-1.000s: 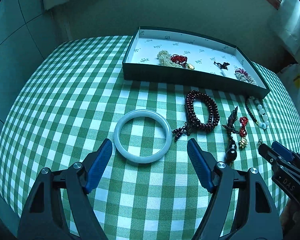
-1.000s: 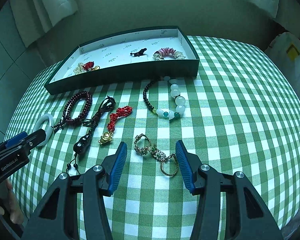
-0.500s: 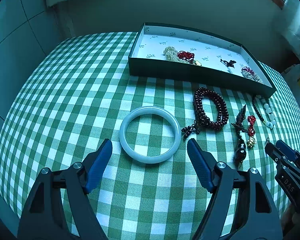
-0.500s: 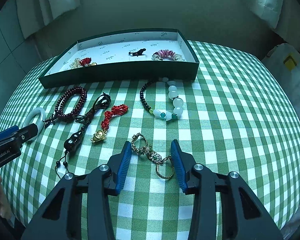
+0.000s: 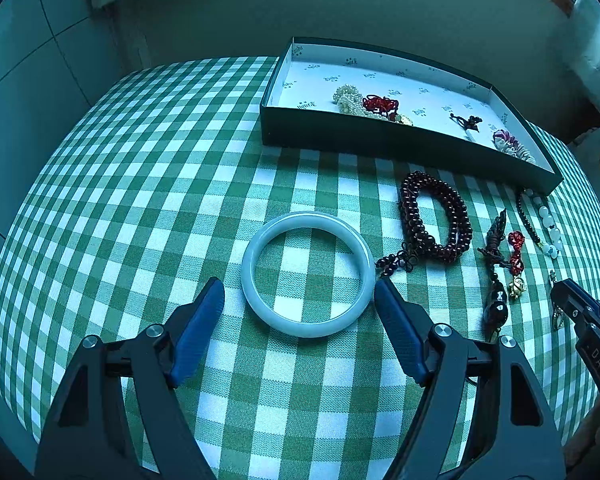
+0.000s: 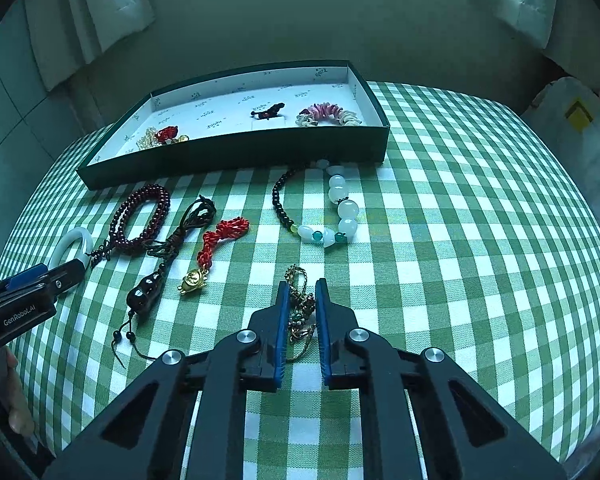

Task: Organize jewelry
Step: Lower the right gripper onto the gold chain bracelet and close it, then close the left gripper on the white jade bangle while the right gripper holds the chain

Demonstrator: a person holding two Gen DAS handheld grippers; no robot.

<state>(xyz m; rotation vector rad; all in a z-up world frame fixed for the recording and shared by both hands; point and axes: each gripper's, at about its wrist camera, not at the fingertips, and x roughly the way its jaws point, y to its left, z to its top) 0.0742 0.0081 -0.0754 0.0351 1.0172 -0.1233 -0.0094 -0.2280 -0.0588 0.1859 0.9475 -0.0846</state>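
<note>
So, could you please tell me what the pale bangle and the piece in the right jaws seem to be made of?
Pale bangle: probably jade or glass; smooth, glossy, translucent milky ring. Chain piece: seemingly gilt metal links with small green stones; glinting, tangled, limp.

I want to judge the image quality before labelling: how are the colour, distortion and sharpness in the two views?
Left wrist view: strong blue-green cast, fisheye bending of the checked tablecloth, dark corners; white bangle sharp. Right wrist view: same cast and bending; the gold chain between the right gripper fingers is small and hard to read; no motion blur.
</note>
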